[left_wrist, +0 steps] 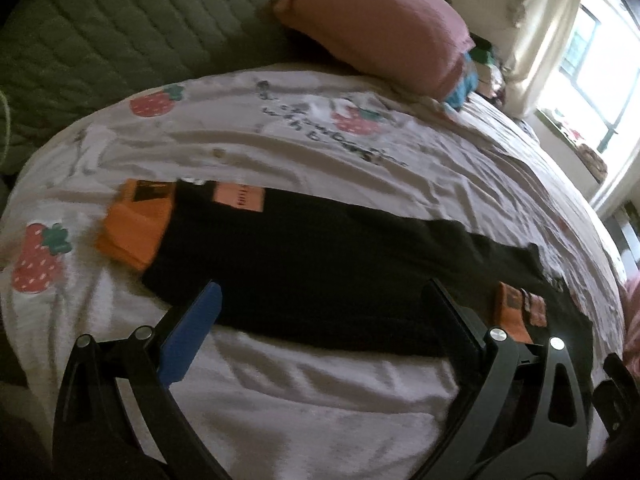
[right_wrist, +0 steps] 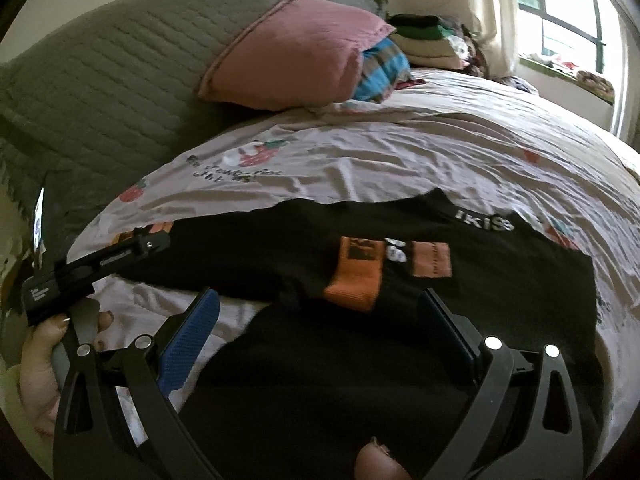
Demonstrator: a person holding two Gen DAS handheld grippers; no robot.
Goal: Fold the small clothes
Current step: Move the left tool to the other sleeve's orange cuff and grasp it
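A black garment (left_wrist: 320, 264) with orange cuffs and patches lies flat across the strawberry-print bedsheet (left_wrist: 280, 148). Its orange cuff (left_wrist: 136, 224) shows at the left end in the left wrist view. My left gripper (left_wrist: 324, 300) is open, hovering over the garment's near edge, holding nothing. In the right wrist view the same black garment (right_wrist: 320, 360) fills the foreground, with an orange cuff (right_wrist: 356, 276) folded onto it and white lettering near the collar (right_wrist: 484, 220). My right gripper (right_wrist: 320, 308) is open above the cloth. The left gripper's body (right_wrist: 96, 264) shows at the left, held by a hand (right_wrist: 40, 360).
A pink pillow (right_wrist: 292, 56) leans on the grey quilted headboard (right_wrist: 100, 80). Behind it sit a striped blue cloth (right_wrist: 380, 68) and a stack of folded clothes (right_wrist: 428, 40). A bright window (right_wrist: 568, 12) is at the right. A fingertip (right_wrist: 376, 460) shows at the bottom.
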